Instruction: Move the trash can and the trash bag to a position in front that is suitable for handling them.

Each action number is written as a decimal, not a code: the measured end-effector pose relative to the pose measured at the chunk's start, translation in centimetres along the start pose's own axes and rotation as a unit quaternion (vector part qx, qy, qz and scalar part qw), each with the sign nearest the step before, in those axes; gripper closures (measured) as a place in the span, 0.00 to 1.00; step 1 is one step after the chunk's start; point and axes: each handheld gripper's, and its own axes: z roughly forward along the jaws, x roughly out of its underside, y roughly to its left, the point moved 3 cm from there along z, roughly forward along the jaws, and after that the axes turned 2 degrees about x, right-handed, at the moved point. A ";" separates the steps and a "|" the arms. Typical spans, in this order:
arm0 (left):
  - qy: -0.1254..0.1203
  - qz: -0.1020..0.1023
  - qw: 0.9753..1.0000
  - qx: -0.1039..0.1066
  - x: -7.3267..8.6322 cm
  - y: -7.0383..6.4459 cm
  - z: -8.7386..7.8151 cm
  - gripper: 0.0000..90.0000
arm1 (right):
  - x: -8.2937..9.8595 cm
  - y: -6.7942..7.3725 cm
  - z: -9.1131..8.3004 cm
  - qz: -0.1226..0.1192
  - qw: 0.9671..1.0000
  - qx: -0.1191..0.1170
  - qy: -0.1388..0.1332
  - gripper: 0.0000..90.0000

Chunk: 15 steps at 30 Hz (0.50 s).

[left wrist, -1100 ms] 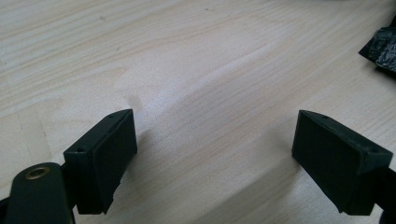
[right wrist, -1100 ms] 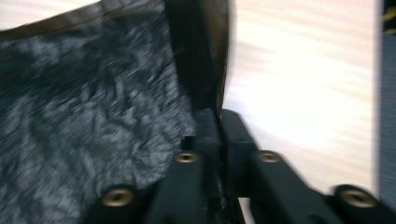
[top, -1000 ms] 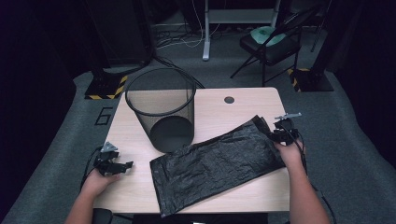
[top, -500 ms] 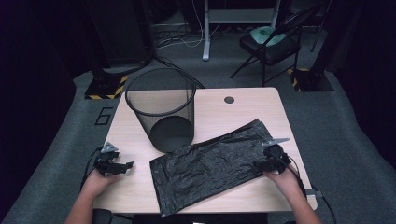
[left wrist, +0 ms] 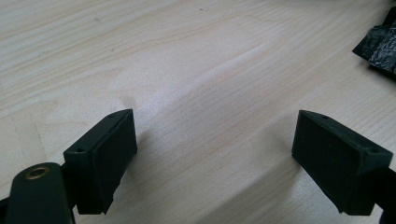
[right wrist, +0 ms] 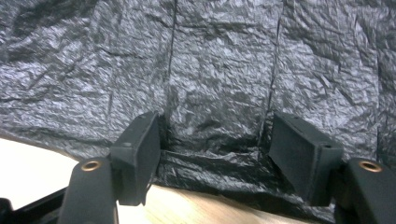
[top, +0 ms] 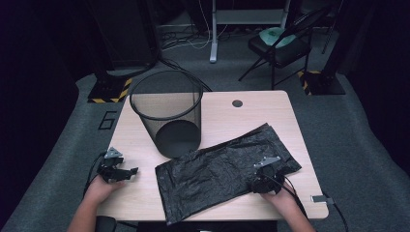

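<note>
A black plastic bag [top: 222,166] lies flat and crinkled across the right half of the light wooden table [top: 251,116]. A black wire mesh bin [top: 167,116] stands upright behind its left end. My right gripper [top: 258,180] rests on the bag's near right edge. In the right gripper view that gripper [right wrist: 215,149] is open, its jaws straddling a creased strip of the bag [right wrist: 219,70] at the edge. My left gripper [top: 129,171] sits near the table's front left. It [left wrist: 215,154] stands open over bare wood, with a corner of the bag [left wrist: 380,39] far off.
A round cable hole [top: 237,103] is in the table's far edge. A small grey clip [top: 319,198] lies at the front right corner. Beyond the table are a folding chair [top: 283,43], floor cables and yellow-black striped stand bases [top: 109,89].
My right gripper has moved from the bag's far right corner toward the person and come down on the bag's near edge. The left gripper and the bin have stayed put.
</note>
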 end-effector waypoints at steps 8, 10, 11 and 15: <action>0.001 0.001 1.000 0.001 0.0 0.0 0.0 0.15 | 0.5 0.9 -0.4 -0.016 0.999 -0.015 -0.032 0.80; 0.003 0.004 1.000 0.002 0.0 0.0 0.0 0.15 | 0.4 1.0 -0.4 -0.021 0.999 -0.023 -0.030 0.92; 0.003 0.004 1.000 0.002 0.0 0.0 0.0 0.15 | 0.3 1.1 -0.4 -0.023 0.999 -0.026 -0.028 0.95; 0.001 0.003 1.000 0.003 0.0 -0.1 0.0 0.15 | 0.0 0.8 -0.4 -0.042 0.999 -0.014 -0.015 0.99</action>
